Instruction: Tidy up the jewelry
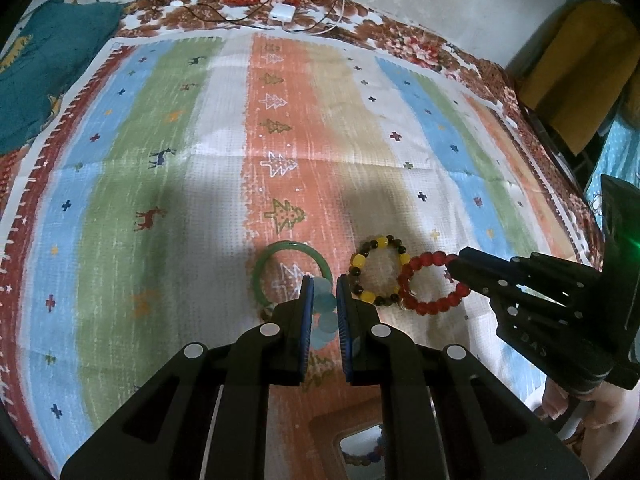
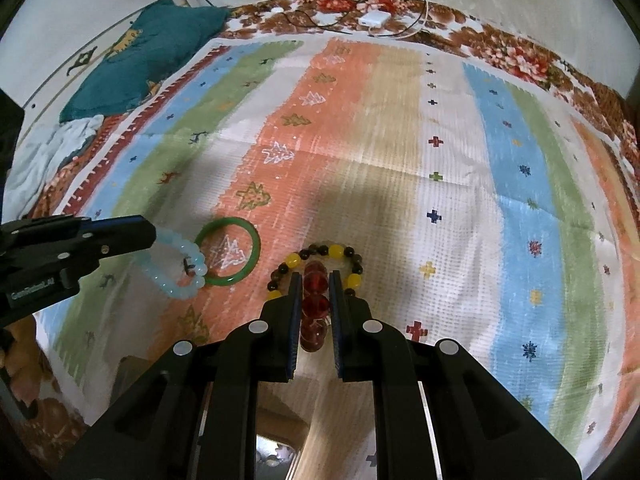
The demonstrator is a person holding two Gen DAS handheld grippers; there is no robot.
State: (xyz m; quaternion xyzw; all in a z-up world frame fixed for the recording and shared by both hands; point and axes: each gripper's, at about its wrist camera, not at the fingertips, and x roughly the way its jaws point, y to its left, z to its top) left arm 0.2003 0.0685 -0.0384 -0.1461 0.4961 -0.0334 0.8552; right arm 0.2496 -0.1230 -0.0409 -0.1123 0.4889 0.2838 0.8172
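My left gripper [image 1: 325, 280] is shut on a pale blue bead bracelet [image 1: 326, 307]. In the right wrist view the bracelet [image 2: 178, 270] hangs as a loop from the left gripper [image 2: 152, 235], overlapping the green bangle [image 2: 230, 221]. My right gripper [image 2: 316, 277] is shut on a red bead bracelet [image 2: 315, 306]. In the left wrist view the red bracelet [image 1: 430, 286] dangles from the right gripper's tip [image 1: 453, 266]. The green bangle [image 1: 280, 249] and a yellow-and-dark bead bracelet [image 1: 359, 260] [image 2: 294, 259] lie side by side on the striped cloth [image 1: 224, 184].
A wooden box [image 1: 325, 426] [image 2: 280, 414] sits below both grippers at the near edge, with beads inside. A teal cloth [image 1: 48, 72] lies at the far left. A white charger [image 1: 282, 12] and cables lie at the far edge. A hand [image 1: 568, 400] grips the right tool.
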